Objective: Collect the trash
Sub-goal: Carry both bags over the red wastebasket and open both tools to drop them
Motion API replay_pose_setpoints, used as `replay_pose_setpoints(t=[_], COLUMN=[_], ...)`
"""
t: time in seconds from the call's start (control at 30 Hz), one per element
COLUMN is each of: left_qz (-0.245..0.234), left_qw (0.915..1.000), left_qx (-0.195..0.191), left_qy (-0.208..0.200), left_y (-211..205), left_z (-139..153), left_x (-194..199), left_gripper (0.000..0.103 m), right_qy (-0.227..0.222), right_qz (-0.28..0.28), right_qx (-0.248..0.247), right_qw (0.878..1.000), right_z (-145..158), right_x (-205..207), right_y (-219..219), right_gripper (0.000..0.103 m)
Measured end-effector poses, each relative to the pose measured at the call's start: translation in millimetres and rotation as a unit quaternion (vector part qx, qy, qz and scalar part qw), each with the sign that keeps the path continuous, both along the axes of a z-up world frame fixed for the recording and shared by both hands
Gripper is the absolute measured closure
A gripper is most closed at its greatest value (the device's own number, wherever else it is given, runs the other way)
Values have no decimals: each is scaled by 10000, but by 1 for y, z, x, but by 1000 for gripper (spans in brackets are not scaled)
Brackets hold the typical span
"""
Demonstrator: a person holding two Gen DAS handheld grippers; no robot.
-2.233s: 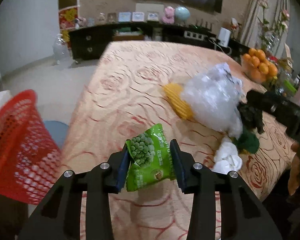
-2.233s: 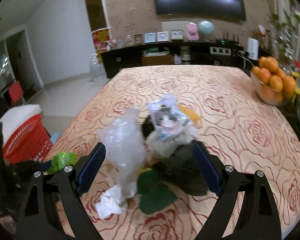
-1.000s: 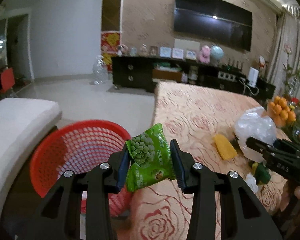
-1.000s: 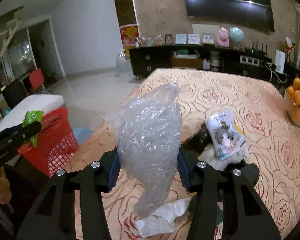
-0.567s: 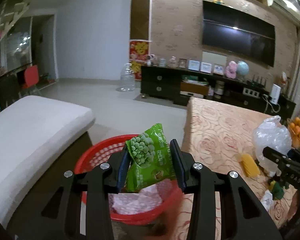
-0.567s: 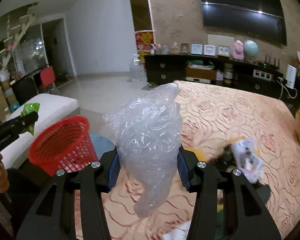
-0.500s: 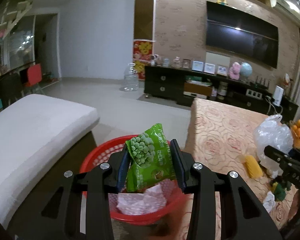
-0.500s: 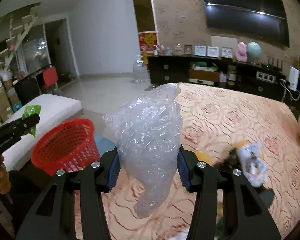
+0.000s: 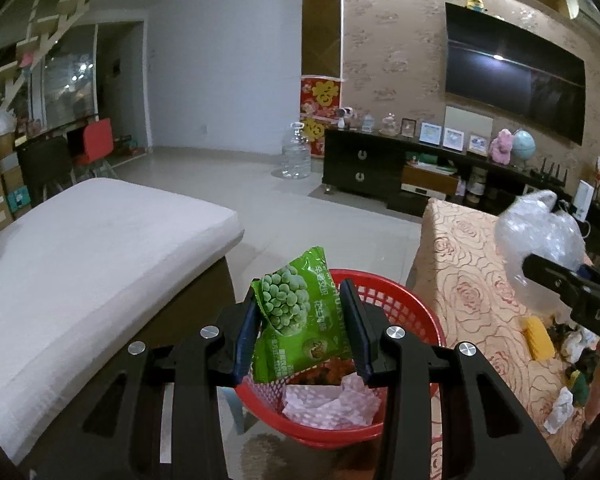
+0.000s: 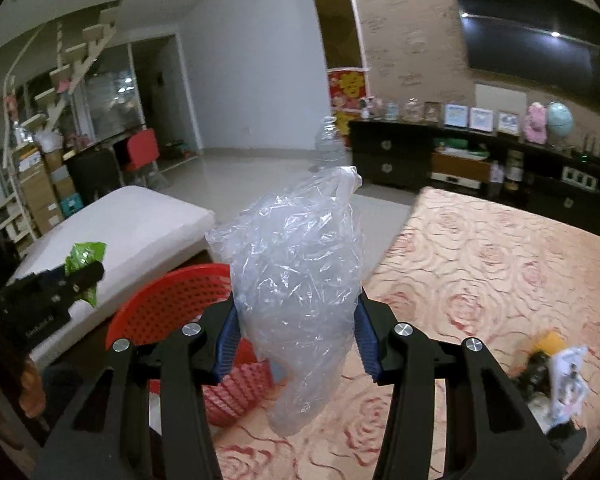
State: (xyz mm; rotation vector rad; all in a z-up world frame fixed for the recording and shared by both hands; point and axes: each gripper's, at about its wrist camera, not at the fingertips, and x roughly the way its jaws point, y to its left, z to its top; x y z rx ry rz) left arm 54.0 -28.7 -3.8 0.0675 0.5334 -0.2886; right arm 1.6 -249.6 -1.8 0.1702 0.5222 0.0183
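My left gripper [image 9: 304,328] is shut on a green pea snack packet [image 9: 300,320] and holds it over the near rim of a red mesh basket [image 9: 412,312] that has crumpled pink paper inside. My right gripper [image 10: 296,332] is shut on a crumpled clear plastic bag [image 10: 296,268], above the table's left edge and beside the basket [image 10: 172,300]. The bag also shows in the left wrist view [image 9: 540,240]. The left gripper with the green packet [image 10: 84,260] shows at the left of the right wrist view.
A table with a rose-patterned cloth [image 10: 500,260] carries more trash: a yellow item [image 9: 538,336], a printed wrapper [image 10: 568,380], white tissue [image 9: 560,404] and dark scraps. A white cushioned bench [image 9: 80,260] stands left of the basket.
Both grippers swung left from the table toward the red basket, each carrying its item. The left gripper now sits over the basket; the right has come closer to it.
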Motion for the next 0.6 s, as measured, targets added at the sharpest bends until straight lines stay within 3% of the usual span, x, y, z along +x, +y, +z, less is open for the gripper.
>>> replay_pose_setpoints(t=[0.23,0.6], left_qz=[78,171], left_qw=[9998,9987], left_qx=[27,196], left_qy=[163,434], left_y=[4,-3], left_z=[-12,-34], left_x=[9,24], left_gripper=[65,65], right_qy=[91,359], right_qz=[484,821], right_qx=[-82,117], right_qw=[9988,9959], right_z=[10,-7], right_x=[32,50], right_y=[26,53], right_gripper=[55,55])
